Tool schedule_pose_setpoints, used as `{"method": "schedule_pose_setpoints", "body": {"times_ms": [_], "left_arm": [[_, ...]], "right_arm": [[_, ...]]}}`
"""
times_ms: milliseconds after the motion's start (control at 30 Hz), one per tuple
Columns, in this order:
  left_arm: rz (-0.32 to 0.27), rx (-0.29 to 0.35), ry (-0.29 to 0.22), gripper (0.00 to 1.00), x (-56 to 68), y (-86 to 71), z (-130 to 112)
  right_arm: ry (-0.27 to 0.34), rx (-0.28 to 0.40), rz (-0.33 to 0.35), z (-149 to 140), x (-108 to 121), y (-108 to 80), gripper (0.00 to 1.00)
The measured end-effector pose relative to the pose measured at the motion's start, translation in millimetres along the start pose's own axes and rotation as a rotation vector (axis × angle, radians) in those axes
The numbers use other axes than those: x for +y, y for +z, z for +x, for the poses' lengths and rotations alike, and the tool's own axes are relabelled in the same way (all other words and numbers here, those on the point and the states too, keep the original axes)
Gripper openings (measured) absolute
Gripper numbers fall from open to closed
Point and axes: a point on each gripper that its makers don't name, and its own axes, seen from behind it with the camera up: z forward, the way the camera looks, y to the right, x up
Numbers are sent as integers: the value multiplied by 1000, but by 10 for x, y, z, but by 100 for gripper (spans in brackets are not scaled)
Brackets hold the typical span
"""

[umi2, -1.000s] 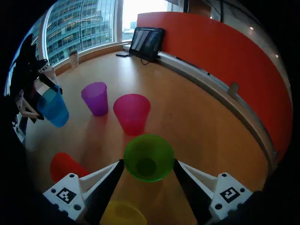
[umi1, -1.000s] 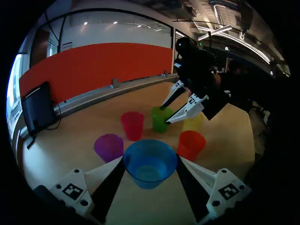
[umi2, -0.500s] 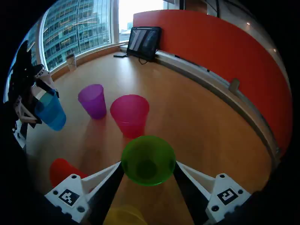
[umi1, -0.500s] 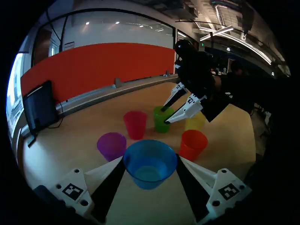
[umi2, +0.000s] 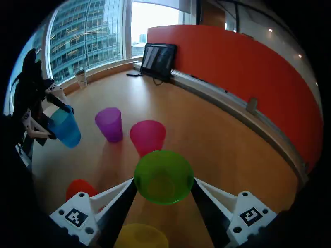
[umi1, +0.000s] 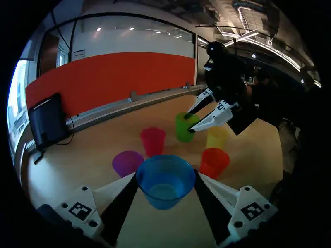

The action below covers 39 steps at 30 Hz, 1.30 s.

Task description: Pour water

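In the left gripper view my left gripper (umi1: 165,182) is shut on a blue cup (umi1: 165,178) holding a little water. Beyond it the right gripper (umi1: 191,122) holds a green cup (umi1: 184,127) lifted off the table. In the right gripper view my right gripper (umi2: 164,182) is shut on that green cup (umi2: 164,176), which looks empty, and the left gripper (umi2: 49,121) with the blue cup (umi2: 64,128) is at the far left. On the wooden table (umi1: 91,140) stand a purple cup (umi1: 127,163), a pink cup (umi1: 152,140), a yellow cup (umi1: 217,137) and an orange-red cup (umi1: 214,161).
A dark laptop (umi1: 49,122) with a cable stands at the table's far edge by an orange wall panel (umi1: 111,80). A person in dark clothes (umi1: 265,99) holds the right gripper. Large windows (umi2: 78,37) are behind the left gripper. A small object (umi2: 82,77) stands on the sill.
The right gripper has lifted the green cup up off the table and a bit away from the other cups. The left gripper keeps the blue cup nearly still.
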Motion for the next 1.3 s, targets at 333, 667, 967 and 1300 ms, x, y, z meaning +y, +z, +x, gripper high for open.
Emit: {"method": "schedule_pose_setpoints", "body": {"times_ms": [333,667,967,1300], "left_arm": [[34,57,1,90,-65,-75,171],[72,141,-19,90,-181,-182,417],[83,207,-22,90,-163,-245,633],[79,275,-18,90,-121,-321,875]], "right_arm": [[2,139,-36,313,-44,-385,92],[-2,307,-76,611,-92,-749,92],[-10,443,-104,861,-164,-999,92],[-12,552,-125,1053,-212,-1179,92]]}}
